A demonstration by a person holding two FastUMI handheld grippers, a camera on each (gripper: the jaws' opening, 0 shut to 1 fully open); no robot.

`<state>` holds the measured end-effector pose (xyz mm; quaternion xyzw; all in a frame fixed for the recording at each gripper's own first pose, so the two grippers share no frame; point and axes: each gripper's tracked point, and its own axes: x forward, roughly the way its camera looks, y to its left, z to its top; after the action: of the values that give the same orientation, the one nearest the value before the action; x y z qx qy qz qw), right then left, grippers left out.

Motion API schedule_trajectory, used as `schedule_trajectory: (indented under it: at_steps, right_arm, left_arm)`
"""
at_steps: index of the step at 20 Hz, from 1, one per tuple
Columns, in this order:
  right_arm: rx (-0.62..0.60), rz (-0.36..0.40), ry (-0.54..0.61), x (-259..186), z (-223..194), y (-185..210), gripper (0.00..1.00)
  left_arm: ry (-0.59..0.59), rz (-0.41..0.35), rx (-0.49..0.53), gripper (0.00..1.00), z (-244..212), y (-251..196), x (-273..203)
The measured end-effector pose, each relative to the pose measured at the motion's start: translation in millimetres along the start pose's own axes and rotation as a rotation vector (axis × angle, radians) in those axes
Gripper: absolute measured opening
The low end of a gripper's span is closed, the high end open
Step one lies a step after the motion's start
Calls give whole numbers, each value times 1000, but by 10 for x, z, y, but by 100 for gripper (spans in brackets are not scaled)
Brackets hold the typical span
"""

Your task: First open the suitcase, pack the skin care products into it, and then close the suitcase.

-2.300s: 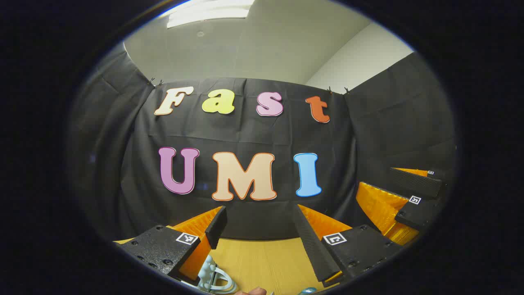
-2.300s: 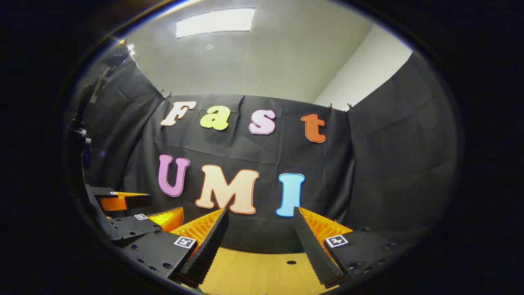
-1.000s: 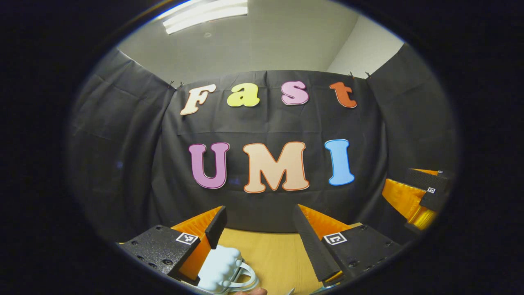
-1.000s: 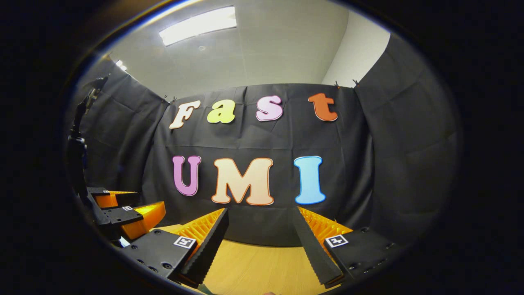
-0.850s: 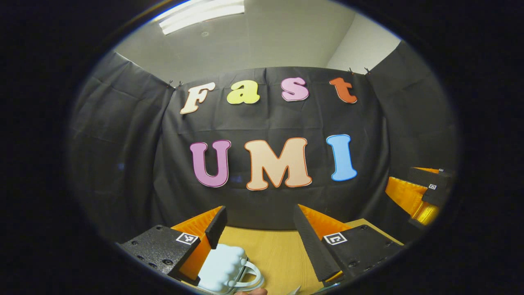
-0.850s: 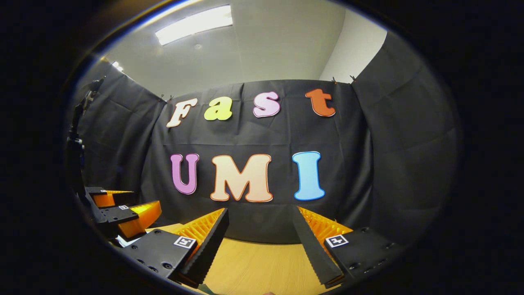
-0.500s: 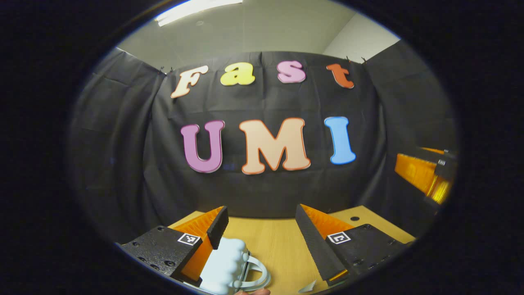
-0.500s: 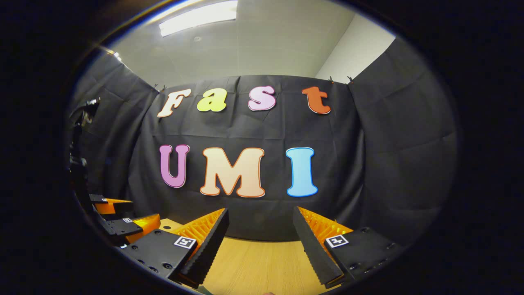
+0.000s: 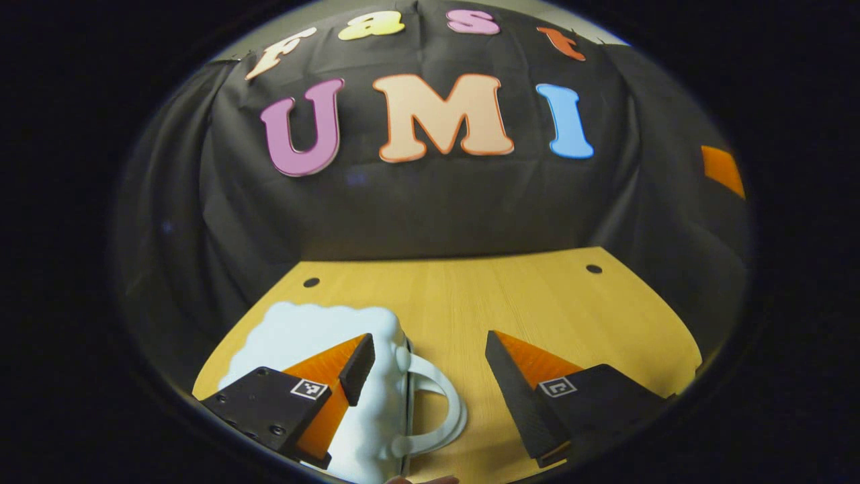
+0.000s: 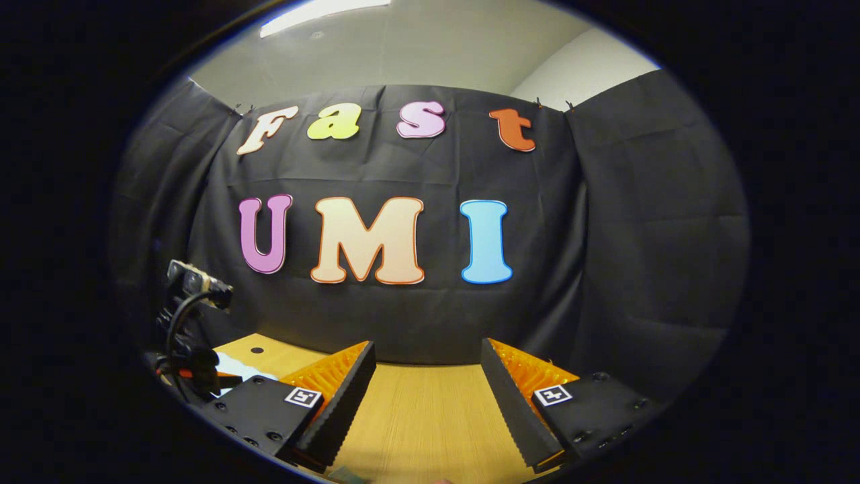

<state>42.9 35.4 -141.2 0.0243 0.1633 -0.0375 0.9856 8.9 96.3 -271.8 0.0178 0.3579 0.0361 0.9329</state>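
Suitcase (image 9: 316, 336): a small, pale blue-white case with a lumpy, cloud-like outline, lying flat on the wooden table (image 9: 510, 296) at the lower left of the left gripper view. Its lid is down, and a rounded loop handle (image 9: 437, 410) of the same pale colour sticks out from its right edge, along a dark seam. The left gripper (image 9: 423, 353) hangs just above it, jaws spread wide and holding nothing; one finger sits over the case's top, the other over bare table, with the handle between them. In the right gripper view, the right gripper (image 10: 426, 363) is likewise wide open and empty above the tabletop, with dark cabled equipment (image 10: 185, 316) at the far left.
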Motion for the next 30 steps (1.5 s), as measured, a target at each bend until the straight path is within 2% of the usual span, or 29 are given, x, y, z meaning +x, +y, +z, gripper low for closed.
schedule_trajectory:
  at_steps: [9, 11, 14, 15, 16, 18, 19, 21, 25, 30]
  right_arm:
    - [-26, -55, 42, 56, -116, -249, 99]
    - [-34, -58, 46, 75, -143, -289, 100]
    - [-53, -59, 49, 79, -165, -319, 99]
    - [-59, -59, 48, 81, -162, -323, 99]
    - [-67, -58, 45, 80, -162, -331, 99]
    - [-87, -51, 43, 84, -174, -311, 99]
    - [-97, -47, 41, 84, -172, -288, 99]
    - [-110, -35, 36, 84, -167, -246, 99]
    - [-131, -2, 13, 89, -107, -121, 99]
    - [-138, 53, -33, 81, -6, 98, 98]
  left_arm:
    - [362, -42, -85, 98, -874, -260, 358]
    - [409, -58, -88, 92, -973, -322, 372]
    - [496, -98, -114, 90, -1173, -409, 379]
    - [518, -66, -101, 77, -1202, -346, 365]
    - [526, -40, -71, 57, -1217, -248, 382]
    - [526, -52, -80, 16, -1228, -198, 415]
    - [525, -58, -98, 18, -1213, -210, 410]
    - [517, -83, -94, 11, -1188, -234, 389]
    - [457, -105, -18, 2, -1019, -265, 333]
    - [412, -154, 26, 1, -703, -243, 86]
